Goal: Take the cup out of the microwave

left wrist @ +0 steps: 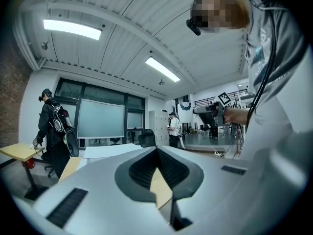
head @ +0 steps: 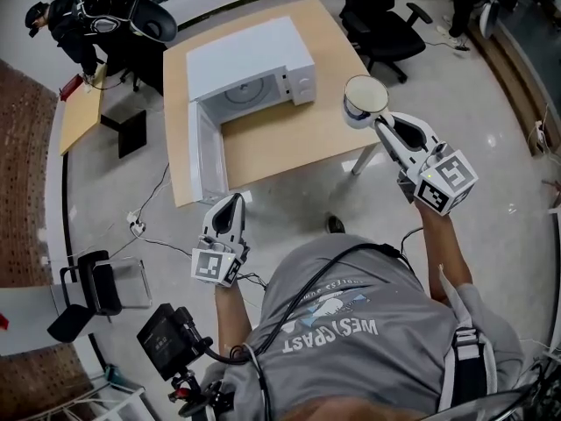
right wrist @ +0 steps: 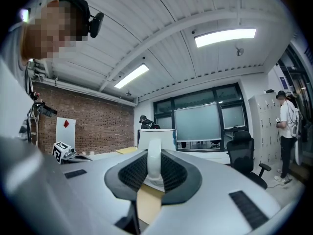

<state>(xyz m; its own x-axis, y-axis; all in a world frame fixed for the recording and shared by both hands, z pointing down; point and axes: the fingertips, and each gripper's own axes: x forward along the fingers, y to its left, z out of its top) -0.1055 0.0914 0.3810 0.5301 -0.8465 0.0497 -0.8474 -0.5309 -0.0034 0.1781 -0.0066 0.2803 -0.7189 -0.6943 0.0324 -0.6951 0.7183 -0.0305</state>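
A pale cup (head: 365,95) with a blue band hangs in the air past the table's right corner, with my right gripper (head: 377,121) shut on its handle. In the right gripper view the white handle (right wrist: 154,163) stands upright between the dark pads. The white microwave (head: 254,64) sits on the wooden table (head: 298,139), its door (head: 209,152) swung wide to the left and its chamber bare. My left gripper (head: 234,200) hovers off the table's near edge, below the open door, jaws together with nothing in them. In its own view, the left gripper (left wrist: 156,151) shows only the tabletop past its tips.
A black office chair (head: 381,20) stands behind the table on the right. A person in black (head: 88,16) stands by a small wooden desk (head: 81,112) at the far left. Cables and a power strip (head: 136,226) lie on the floor, and a black chair (head: 92,288) is nearby.
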